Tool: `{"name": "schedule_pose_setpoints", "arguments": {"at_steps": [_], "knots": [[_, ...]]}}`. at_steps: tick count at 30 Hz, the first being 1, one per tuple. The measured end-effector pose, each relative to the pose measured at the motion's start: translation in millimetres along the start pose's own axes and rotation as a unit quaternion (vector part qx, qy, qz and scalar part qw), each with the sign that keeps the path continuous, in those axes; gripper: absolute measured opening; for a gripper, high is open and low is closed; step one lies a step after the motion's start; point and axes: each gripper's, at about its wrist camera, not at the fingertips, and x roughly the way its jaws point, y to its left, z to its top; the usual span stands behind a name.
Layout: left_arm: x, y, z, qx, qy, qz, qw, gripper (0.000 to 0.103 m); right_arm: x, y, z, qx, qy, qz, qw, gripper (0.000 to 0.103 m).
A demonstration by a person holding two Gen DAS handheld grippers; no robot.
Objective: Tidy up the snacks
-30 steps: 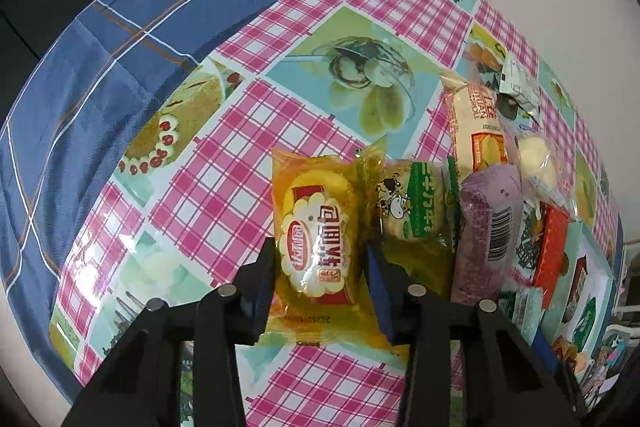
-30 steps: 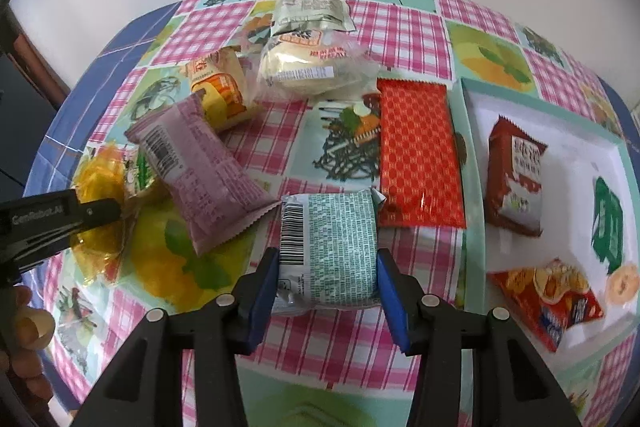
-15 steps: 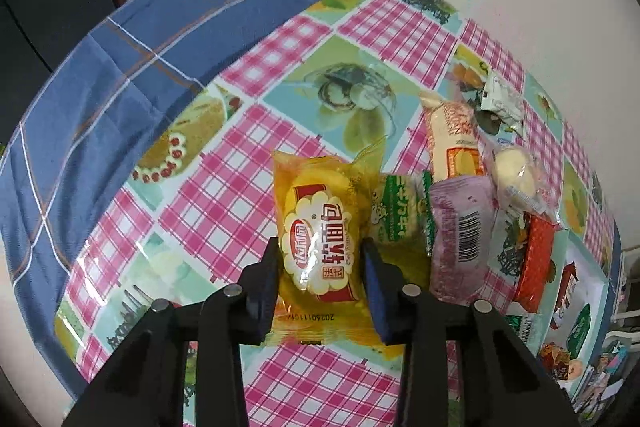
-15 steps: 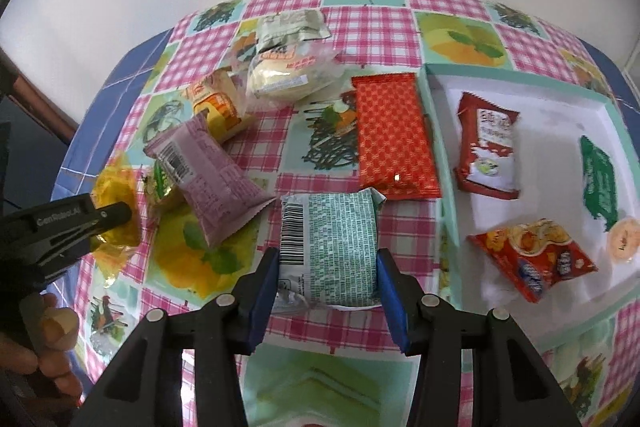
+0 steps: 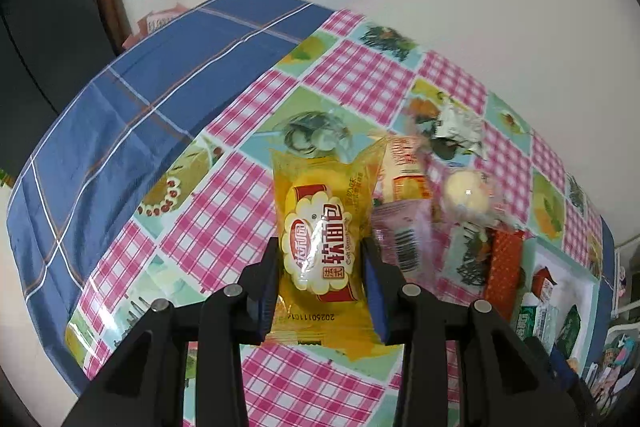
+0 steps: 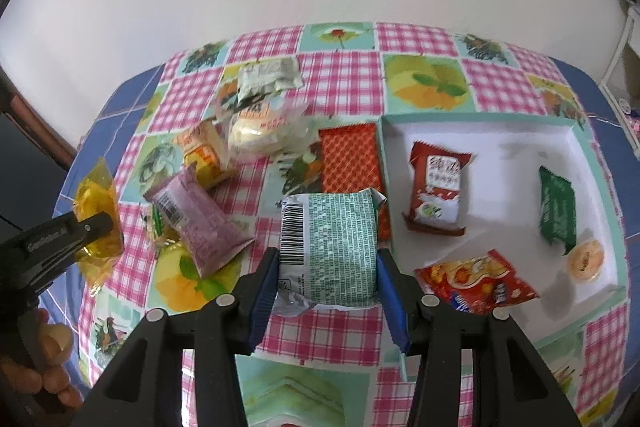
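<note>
Left wrist: left gripper (image 5: 320, 291) clamps raised yellow bread packet (image 5: 320, 239).

Soft, even daylight is filling both views. Glare is streaking the glossy tablecloth (image 5: 120, 283) at near left. Motion blur is smearing the far snacks (image 5: 460, 155) in the left view. Fisheye distortion is bending the edges, corners darkening to black.

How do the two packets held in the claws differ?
The yellow bread packet is see-through with a bun and red lettering; the green-and-white packet is opaque, showing fine print and a barcode. The left claw holds the yellow, the right claw the green. Both are clamped by their sides.
</note>
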Motion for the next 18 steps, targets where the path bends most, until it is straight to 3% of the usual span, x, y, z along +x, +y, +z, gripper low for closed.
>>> {"name": "schedule_pose_setpoints", "arguments": {"at_steps": [18], "knots": [[-11, -85, -30, 0.107, -0.001, -0.04, 0.9935, 0.04, -26, -63, 17, 0.076, -0.031, -0.004, 0.997, 0.051]]}}
